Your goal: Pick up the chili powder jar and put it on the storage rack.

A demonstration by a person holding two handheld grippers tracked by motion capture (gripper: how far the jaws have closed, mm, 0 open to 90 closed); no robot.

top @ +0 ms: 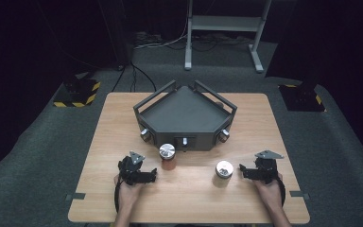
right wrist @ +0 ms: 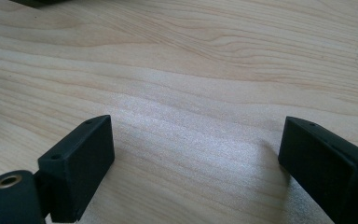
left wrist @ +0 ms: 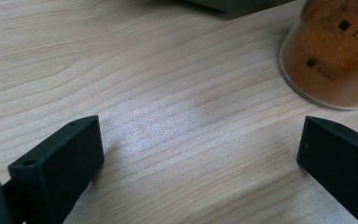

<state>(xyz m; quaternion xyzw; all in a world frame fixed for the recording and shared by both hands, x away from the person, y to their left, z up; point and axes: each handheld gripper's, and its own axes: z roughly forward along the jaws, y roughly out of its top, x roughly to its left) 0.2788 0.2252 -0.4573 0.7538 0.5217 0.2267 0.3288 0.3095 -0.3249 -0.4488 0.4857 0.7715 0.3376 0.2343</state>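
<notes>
a dark room with grey carpet surrounded a pale wooden worktop [top: 123, 113], and a white metal stand frame [top: 224, 23] stood on the floor behind it with cables trailing beneath. near the far middle of the worktop sat a dark grey angular tray [top: 184, 113] with raised rails and round knobs along its front faces.

just in front of that tray, left of centre, stood a small jar of orange-brown powder [top: 167, 156] with a silver lid. in the left gripper view the same jar [left wrist: 335, 51] appeared at the upper right, its glass printed with volume marks, standing upright on the wood. a second silver-lidded jar [top: 224, 172] stood further right and nearer the person.

the left hand-held gripper [top: 155, 176] rested on the worktop with a hand behind it, close below and to the left of the orange jar, apart from it. its jaws were spread wide with bare wood between them, holding nothing.

the right hand-held gripper [top: 240, 169] lay on the worktop just right of the second jar, pointing toward it. its jaws were likewise wide apart over bare wood and gripped nothing.
</notes>
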